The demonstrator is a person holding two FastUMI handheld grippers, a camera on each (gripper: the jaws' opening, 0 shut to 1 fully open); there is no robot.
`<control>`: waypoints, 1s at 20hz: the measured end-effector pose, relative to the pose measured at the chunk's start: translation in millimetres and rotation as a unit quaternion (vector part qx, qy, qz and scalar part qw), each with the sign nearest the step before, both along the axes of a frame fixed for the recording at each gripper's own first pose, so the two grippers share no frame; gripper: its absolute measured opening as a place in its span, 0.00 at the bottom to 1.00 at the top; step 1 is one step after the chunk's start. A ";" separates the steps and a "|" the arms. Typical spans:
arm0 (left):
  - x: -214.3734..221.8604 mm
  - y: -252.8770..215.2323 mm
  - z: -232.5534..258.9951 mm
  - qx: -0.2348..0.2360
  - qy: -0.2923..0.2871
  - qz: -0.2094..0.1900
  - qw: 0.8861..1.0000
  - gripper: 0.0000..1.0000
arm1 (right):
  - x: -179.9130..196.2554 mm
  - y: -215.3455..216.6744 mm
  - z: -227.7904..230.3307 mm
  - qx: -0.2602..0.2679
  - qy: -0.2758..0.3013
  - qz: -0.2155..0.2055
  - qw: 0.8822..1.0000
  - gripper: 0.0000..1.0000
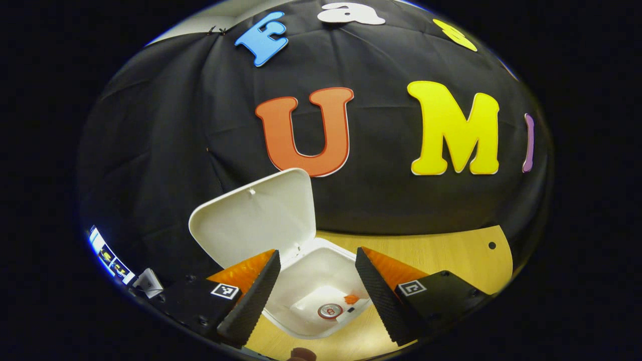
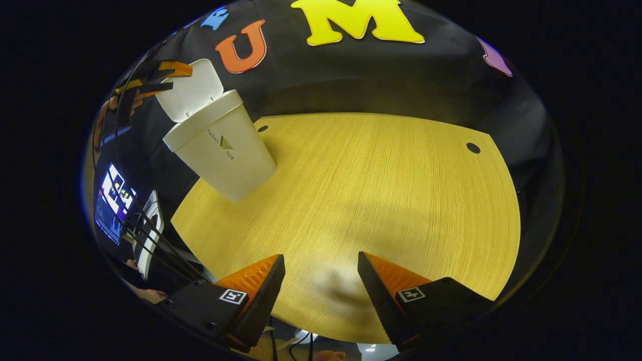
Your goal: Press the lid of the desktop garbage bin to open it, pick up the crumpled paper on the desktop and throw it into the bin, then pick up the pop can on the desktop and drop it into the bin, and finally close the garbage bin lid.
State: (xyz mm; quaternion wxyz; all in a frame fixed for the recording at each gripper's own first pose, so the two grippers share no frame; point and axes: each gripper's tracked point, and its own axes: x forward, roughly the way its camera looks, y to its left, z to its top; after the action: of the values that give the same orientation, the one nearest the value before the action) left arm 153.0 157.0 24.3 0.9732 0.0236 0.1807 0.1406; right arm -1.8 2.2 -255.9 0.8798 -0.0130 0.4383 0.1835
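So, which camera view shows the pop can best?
The left gripper view: it looks down into the open bin, where the pop can stands upright on the bottom. In the right gripper view the bin is seen from outside, so its wall hides the can.

Pop can (image 1: pixel 329 311) in bin (image 1: pixel 321 273); bin on table (image 2: pixel 381 190).

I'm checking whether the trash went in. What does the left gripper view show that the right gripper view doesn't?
Left gripper view: the inside of the bin, looked into from above, with the can lying at its bottom and the open left gripper above it.

Right gripper view: the bin's outer wall from the side, the open right gripper and a screen.

Both: the raised lid and the wooden table.
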 end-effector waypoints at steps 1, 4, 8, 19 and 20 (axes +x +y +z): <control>3.6 4.3 11.0 0.004 -0.006 0.004 1.000 0.98 | 0.8 -0.4 1.0 0.000 0.000 0.000 1.000 0.93; 14.3 18.5 41.5 0.007 -0.026 0.018 0.999 0.98 | 5.5 1.1 1.2 0.003 -0.001 0.000 1.000 0.93; 27.4 47.3 77.6 -0.013 -0.051 0.048 0.997 0.98 | 8.6 7.4 3.3 0.006 -0.003 0.002 1.000 0.93; 68.2 124.9 44.1 -0.074 -0.032 0.126 0.989 0.99 | 26.3 -2.8 5.8 -0.002 -0.010 -0.041 0.999 0.93; 71.6 123.7 42.8 -0.084 -0.035 0.126 0.988 0.99 | 26.8 -4.5 6.4 -0.004 -0.009 -0.045 0.999 0.93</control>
State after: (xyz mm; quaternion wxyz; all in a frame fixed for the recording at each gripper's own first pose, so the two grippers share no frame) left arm 224.6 280.7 67.1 0.9520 -0.0858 0.1587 0.2473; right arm 25.0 -2.2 -249.6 0.8912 0.0015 0.4310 0.1418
